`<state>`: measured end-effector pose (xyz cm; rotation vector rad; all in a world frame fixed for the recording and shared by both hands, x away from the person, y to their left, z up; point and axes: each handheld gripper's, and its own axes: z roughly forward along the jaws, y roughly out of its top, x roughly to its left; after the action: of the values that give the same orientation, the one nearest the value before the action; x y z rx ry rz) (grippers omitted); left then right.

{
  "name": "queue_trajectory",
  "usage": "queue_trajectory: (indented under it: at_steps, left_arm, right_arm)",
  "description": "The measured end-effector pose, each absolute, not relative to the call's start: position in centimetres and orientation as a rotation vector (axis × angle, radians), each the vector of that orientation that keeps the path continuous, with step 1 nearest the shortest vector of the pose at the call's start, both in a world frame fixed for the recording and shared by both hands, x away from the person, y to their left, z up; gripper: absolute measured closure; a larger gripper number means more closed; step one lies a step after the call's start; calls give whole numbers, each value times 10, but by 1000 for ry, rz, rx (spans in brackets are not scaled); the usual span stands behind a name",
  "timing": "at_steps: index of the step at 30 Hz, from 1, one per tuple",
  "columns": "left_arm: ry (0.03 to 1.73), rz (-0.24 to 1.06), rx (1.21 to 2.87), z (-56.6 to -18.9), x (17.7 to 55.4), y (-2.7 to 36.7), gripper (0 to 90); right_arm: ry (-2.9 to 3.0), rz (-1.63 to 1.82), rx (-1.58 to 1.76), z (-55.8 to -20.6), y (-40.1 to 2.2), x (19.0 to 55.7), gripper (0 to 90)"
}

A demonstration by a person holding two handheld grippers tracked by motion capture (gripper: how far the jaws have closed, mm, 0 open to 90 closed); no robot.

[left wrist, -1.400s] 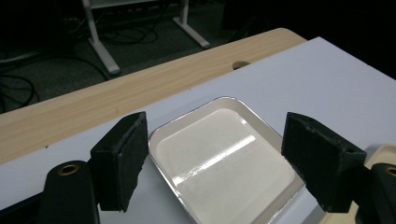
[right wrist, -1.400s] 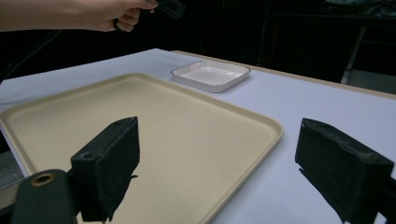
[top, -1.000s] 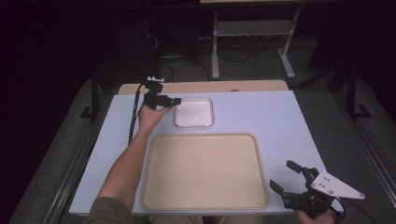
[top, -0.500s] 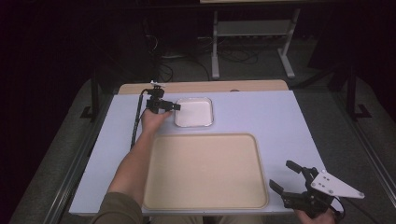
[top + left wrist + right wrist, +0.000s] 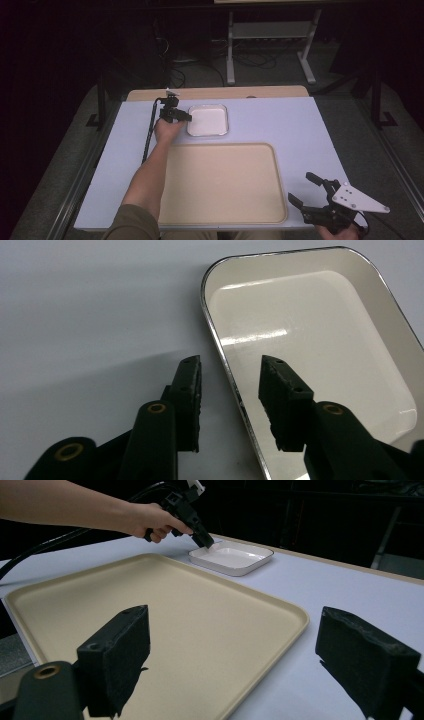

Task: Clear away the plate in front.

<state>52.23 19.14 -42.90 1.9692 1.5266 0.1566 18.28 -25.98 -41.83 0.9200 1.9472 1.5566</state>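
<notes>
A small white rectangular dish with a thin metal rim sits empty at the far middle of the table. My left gripper is lowered onto its left edge. In the left gripper view the jaws straddle the dish's rim, one outside on the table and one over the dish's inside. They have just been closing, and a gap still shows on each side of the rim. My right gripper rests wide open at the table's front right corner, holding nothing. It faces the big beige tray.
The empty beige tray takes up the front middle of the pale table. The person's left forearm lies along its left side. A wooden strip edges the far side, and a metal stand is on the dark floor behind.
My left gripper has sunk toward the dish's left rim and its jaws have narrowed around it. The right gripper has stayed put.
</notes>
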Motion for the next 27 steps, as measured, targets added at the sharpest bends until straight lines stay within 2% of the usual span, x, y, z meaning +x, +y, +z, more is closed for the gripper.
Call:
queue_trajectory:
  at_steps: [14, 19, 27]
  left_arm:
    - [1564, 178, 2019, -432, 521, 182, 761]
    - [1598, 165, 1989, -432, 520, 180, 811]
    - [1634, 134, 1918, -434, 520, 183, 844]
  right_arm:
    - [1946, 1557, 912, -418, -260, 183, 134]
    - [1946, 1554, 912, -418, -260, 183, 135]
    - [1946, 1553, 910, -418, -260, 183, 136]
